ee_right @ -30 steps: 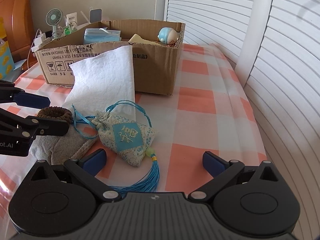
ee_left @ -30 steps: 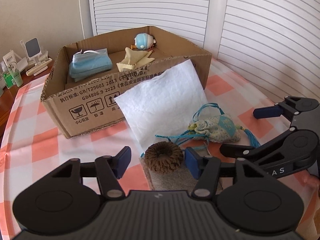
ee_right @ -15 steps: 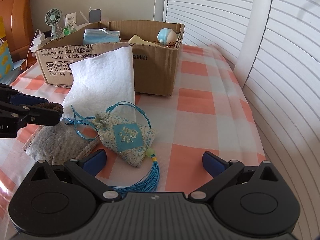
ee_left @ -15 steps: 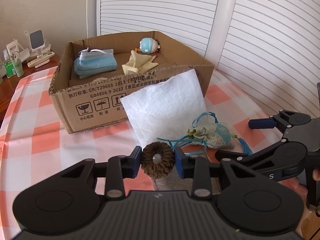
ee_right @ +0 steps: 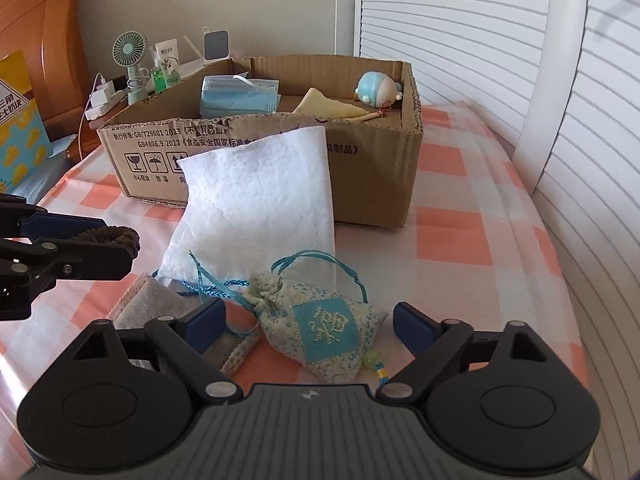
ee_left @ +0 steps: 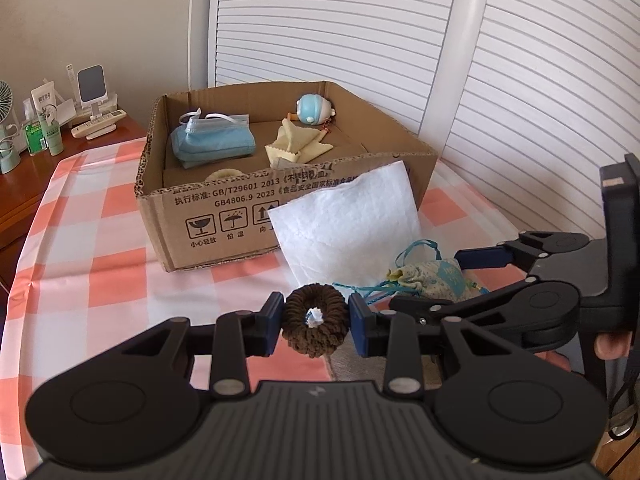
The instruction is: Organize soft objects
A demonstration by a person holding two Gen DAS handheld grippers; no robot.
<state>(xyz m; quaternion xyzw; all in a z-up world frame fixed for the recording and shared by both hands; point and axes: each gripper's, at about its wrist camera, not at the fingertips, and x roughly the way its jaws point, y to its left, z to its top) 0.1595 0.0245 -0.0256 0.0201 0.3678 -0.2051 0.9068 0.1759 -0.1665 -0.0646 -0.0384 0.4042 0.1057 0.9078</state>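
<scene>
Soft, light brown scrunchie squeezed across its ring in left tool — right tool wide, closing around limp sachet, box at twelve o'clock.

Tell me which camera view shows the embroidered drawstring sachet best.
The right wrist view: the sachet lies whole between the right gripper's open fingers, embroidery facing the camera. In the left wrist view the sachet is small and partly hidden behind that gripper.
</scene>
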